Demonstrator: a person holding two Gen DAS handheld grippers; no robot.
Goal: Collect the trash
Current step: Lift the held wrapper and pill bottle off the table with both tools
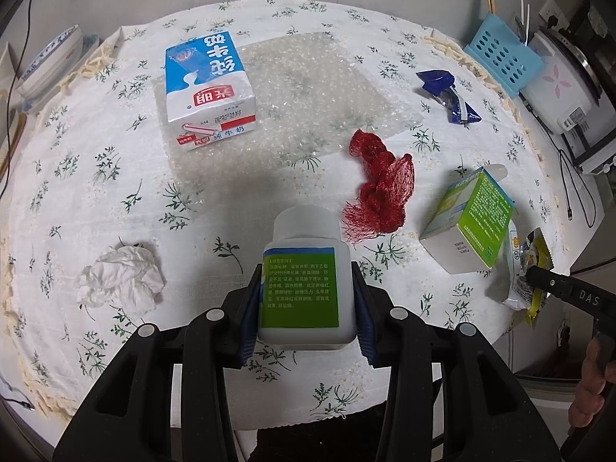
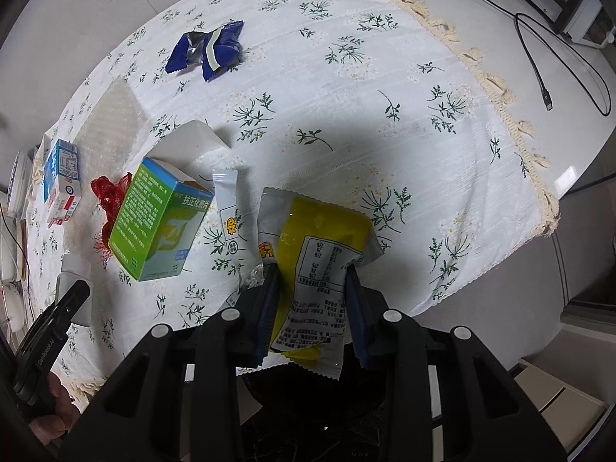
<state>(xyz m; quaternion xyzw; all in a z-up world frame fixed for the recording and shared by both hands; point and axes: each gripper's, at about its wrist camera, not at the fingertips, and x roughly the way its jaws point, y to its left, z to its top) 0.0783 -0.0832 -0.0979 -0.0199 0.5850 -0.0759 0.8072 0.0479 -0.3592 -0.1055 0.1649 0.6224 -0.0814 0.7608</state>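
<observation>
Over the table, both grippers are carrying trash, most of it still lying there.

The left gripper (image 1: 306, 300) is clamping a bottle (image 1: 304, 269) and the right gripper (image 2: 312, 308) a packet (image 2: 315, 269), both low at the near edge; carton (image 1: 210, 92), net (image 1: 379, 192), tissue (image 1: 121, 277), box (image 1: 471, 219) and wrapper (image 1: 448, 94) are waiting on the cloth (image 1: 269, 192).

The tablecloth (image 1: 96, 211) is white with small green sprigs and a cream fringe. The milk carton (image 1: 210, 90) is blue, white and red. The mesh net (image 1: 381, 188) is red, the crumpled tissue (image 1: 119, 277) white. The bottle (image 1: 306, 281) is translucent white with a green, blue-edged label. The box (image 2: 159, 219) is green and white, one wrapper (image 2: 210, 50) dark blue, another wrapper (image 2: 319, 269) yellow and silver-grey. The basket (image 1: 502, 54) is light blue.
</observation>
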